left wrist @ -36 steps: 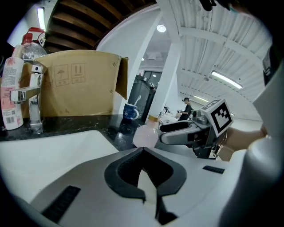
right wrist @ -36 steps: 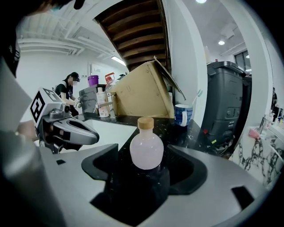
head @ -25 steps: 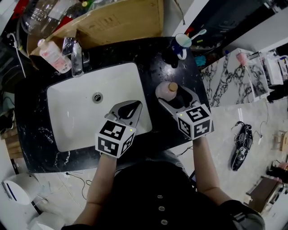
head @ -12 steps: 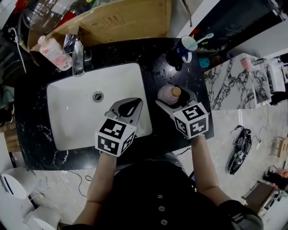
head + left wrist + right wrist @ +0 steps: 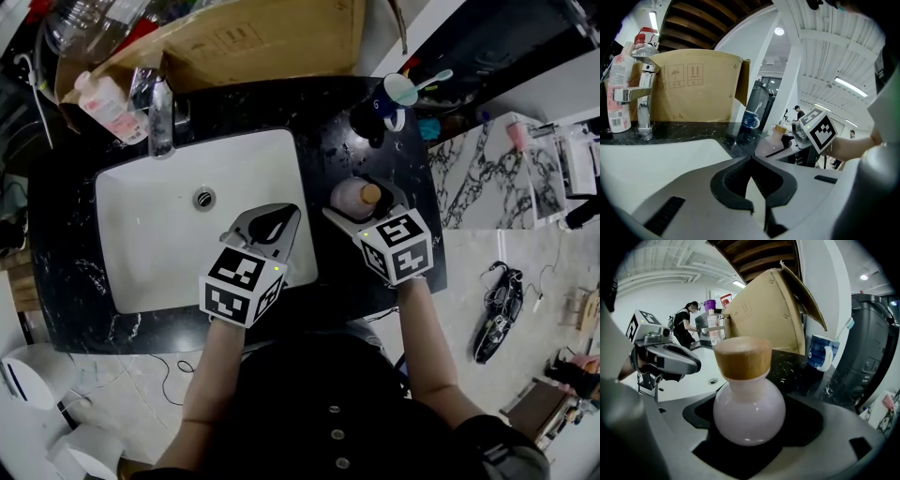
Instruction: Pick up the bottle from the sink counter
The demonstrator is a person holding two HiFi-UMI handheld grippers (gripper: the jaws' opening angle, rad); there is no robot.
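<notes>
At a black stone sink counter [image 5: 342,141], the right gripper [image 5: 367,210] is set around the bottle [image 5: 354,197] it is meant to lift, a round-bellied, pale pink flask with a tan, cork-like cap. The bottle stands upright on the counter just right of the white basin [image 5: 150,244], towards the near edge. The jaws have just been opening wider and now stand far apart, one on each side of the flask's belly. The right gripper view shows dark gaps between the pads and the glass on both sides, so nothing is clamped yet. That wide spread looks deliberate, since the belly is the broadest part of the bottle and the jaws must clear it before they can close. The gripper also angles downward from the near side, which puts the pads level with the belly and well below the narrow neck and cap. The left gripper [image 5: 269,221] hangs over the near right part of the basin with its jaws closed together and nothing between them. It appears to be parked clear of the work, well apart from the bottle. At the far side of the counter stand a chrome faucet [image 5: 161,117], a pink-labelled dispenser bottle [image 5: 98,98] at far left, and a dark mug [image 5: 386,105] holding a toothbrush at far right. A cardboard box [image 5: 253,42] is propped behind them. The likely next step is to close the jaws on the belly, and on that smooth, curved surface a grip placed too high or too low could slip.
</notes>
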